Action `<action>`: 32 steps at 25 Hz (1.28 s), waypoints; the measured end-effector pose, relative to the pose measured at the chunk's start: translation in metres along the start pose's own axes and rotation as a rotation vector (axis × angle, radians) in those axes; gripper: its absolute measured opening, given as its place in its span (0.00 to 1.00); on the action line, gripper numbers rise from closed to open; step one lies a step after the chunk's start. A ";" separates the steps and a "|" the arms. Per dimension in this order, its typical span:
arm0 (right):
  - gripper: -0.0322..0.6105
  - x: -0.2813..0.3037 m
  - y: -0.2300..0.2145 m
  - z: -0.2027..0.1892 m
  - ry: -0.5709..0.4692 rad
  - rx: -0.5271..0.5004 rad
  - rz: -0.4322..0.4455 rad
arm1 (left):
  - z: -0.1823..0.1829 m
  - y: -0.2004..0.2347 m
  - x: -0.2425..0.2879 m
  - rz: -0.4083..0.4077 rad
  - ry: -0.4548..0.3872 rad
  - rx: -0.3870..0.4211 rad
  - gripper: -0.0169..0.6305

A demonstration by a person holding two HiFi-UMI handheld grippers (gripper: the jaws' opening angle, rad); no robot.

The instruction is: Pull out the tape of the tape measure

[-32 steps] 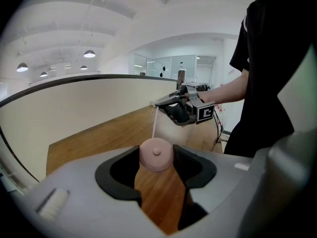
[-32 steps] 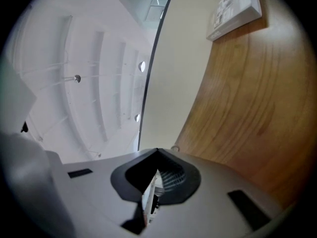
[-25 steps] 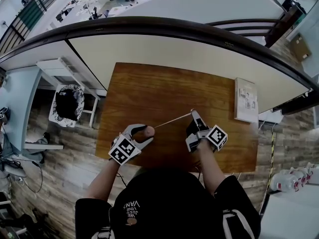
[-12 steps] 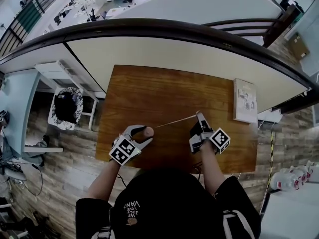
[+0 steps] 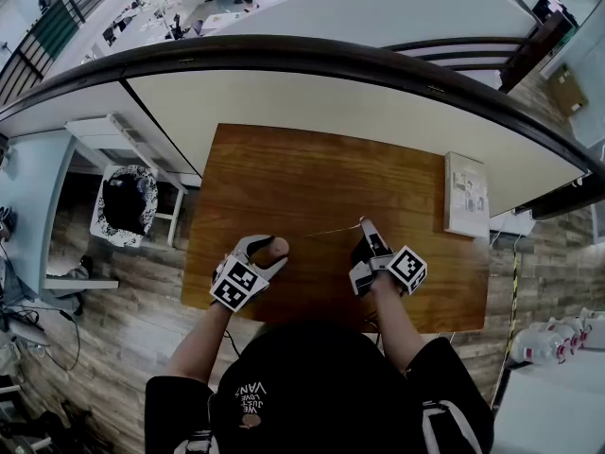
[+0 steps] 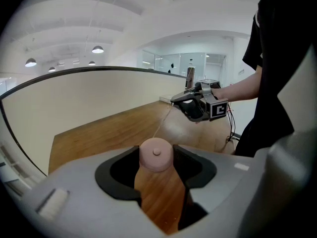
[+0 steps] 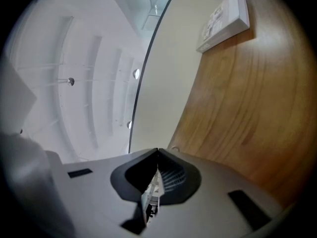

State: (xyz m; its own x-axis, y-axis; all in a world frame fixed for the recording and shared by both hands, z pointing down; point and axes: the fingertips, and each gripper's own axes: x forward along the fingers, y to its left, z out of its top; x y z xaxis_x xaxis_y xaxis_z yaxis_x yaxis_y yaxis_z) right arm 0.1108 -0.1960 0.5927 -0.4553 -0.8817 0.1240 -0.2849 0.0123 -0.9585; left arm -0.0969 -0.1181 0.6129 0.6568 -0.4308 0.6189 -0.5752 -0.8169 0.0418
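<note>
A round pink tape measure (image 5: 280,247) (image 6: 156,155) sits between the jaws of my left gripper (image 5: 273,254), which is shut on its sides just above the wooden table (image 5: 284,168). A thin pale tape (image 5: 326,230) (image 6: 160,127) runs from it to my right gripper (image 5: 362,225) (image 6: 175,100). That gripper is shut on the tape's end (image 7: 153,188), a white printed strip pinched between its pads. The two grippers hang side by side near the table's front edge, the right one roughly level.
A white booklet (image 5: 465,190) (image 7: 223,21) lies at the table's right edge. A cream curved wall with a dark rail (image 5: 312,55) runs behind the table. The person's head and arms fill the bottom of the head view. A cable (image 6: 231,128) hangs by the right hand.
My right gripper has come back leftward and a little lower with the tape end, so the stretched tape between the grippers looks shorter. The left gripper has shifted slightly right.
</note>
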 end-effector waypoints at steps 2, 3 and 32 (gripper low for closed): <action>0.07 0.001 0.000 -0.004 0.007 0.007 -0.006 | -0.003 0.005 -0.001 0.013 0.005 -0.012 0.37; 0.07 0.002 -0.002 -0.007 0.011 0.008 -0.012 | -0.004 0.007 -0.001 0.018 0.007 -0.018 0.37; 0.07 0.083 -0.069 -0.028 0.129 -0.129 -0.279 | -0.044 0.116 0.069 0.045 0.195 -0.117 0.37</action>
State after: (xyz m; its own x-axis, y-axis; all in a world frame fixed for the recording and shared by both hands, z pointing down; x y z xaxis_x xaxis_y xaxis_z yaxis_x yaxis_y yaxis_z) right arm 0.0688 -0.2572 0.6760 -0.4456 -0.7923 0.4168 -0.5148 -0.1542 -0.8433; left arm -0.1399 -0.2254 0.6948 0.5293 -0.3743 0.7614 -0.6616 -0.7439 0.0942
